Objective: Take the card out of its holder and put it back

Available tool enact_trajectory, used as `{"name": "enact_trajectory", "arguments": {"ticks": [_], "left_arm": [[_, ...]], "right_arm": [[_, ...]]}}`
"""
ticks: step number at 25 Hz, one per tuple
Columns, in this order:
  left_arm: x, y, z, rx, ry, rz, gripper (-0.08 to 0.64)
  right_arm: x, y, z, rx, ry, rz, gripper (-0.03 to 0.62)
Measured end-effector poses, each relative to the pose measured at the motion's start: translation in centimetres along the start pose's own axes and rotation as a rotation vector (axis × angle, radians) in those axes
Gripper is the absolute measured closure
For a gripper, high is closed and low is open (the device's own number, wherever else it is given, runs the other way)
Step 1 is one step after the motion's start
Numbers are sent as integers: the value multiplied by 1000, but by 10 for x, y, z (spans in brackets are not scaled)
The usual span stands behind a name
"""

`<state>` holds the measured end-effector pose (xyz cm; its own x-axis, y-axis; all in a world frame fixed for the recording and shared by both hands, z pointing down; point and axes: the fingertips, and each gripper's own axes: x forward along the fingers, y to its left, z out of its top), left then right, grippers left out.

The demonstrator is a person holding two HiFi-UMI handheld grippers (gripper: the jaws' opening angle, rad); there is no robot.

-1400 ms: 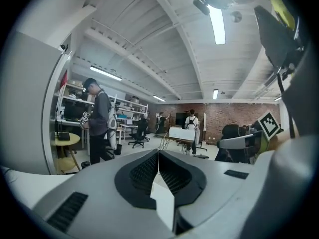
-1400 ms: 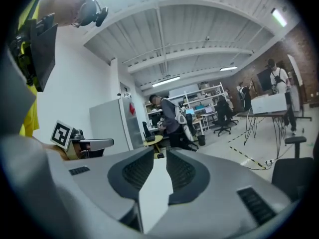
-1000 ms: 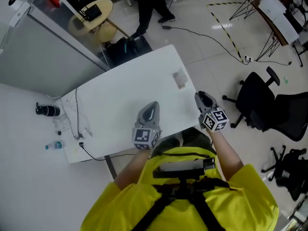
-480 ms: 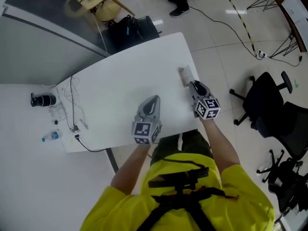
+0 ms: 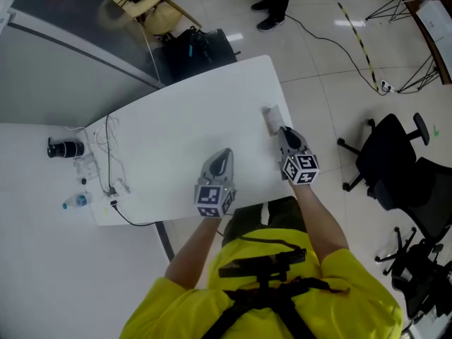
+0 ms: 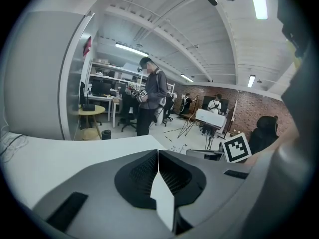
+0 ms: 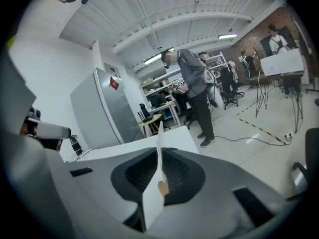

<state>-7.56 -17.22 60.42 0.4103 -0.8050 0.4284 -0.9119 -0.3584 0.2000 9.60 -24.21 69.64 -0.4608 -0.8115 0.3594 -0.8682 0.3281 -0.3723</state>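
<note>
The pale, see-through card holder (image 5: 270,117) lies near the white table's (image 5: 176,140) right edge. My right gripper (image 5: 282,131) reaches its near end, and its jaws are closing. In the right gripper view a thin pale sheet, the card holder's edge (image 7: 160,142), stands upright between the jaws of the right gripper (image 7: 160,152), and the dark pads press on it from both sides. I cannot tell the card apart from its sleeve. My left gripper (image 5: 224,154) rests over the table's near middle; in its own view the left gripper (image 6: 158,154) shows its jaws meeting with nothing between them.
A black cylinder (image 5: 66,148), a small bottle (image 5: 76,201) and loose cables (image 5: 109,161) sit at the table's left end. A black office chair (image 5: 395,164) stands to the right. A person (image 7: 195,91) stands beyond the table's far end, beside a bag (image 5: 194,46) on the floor.
My right gripper has moved forward from the table's near corner to the card holder and closed round its edge. The left gripper has stayed roughly where it was.
</note>
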Motion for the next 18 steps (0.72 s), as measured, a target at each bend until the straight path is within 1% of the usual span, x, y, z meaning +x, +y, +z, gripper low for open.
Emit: {"name": "enact_trajectory", "arguments": {"ticks": [5,9,11,14,18], "left_arm": [[3,-2,-2,2,8,-6,557],[-4,6,7,13,-12,-9,557],[-9,12,13,12,-27,-5,557],[-18,17,19,10,-41,-3,557],[-31,20,31,5,-76,-12,557]], "right_arm": [[-11,1,8,-19,-23,-18,571],[-17,9,14,-44,-31,-44,571],[-21,15,26,-55,-47,-57,571],[-40,37,62,-52,-93,-50,571],[-70,67,134,-103,-169,-65,571]]}}
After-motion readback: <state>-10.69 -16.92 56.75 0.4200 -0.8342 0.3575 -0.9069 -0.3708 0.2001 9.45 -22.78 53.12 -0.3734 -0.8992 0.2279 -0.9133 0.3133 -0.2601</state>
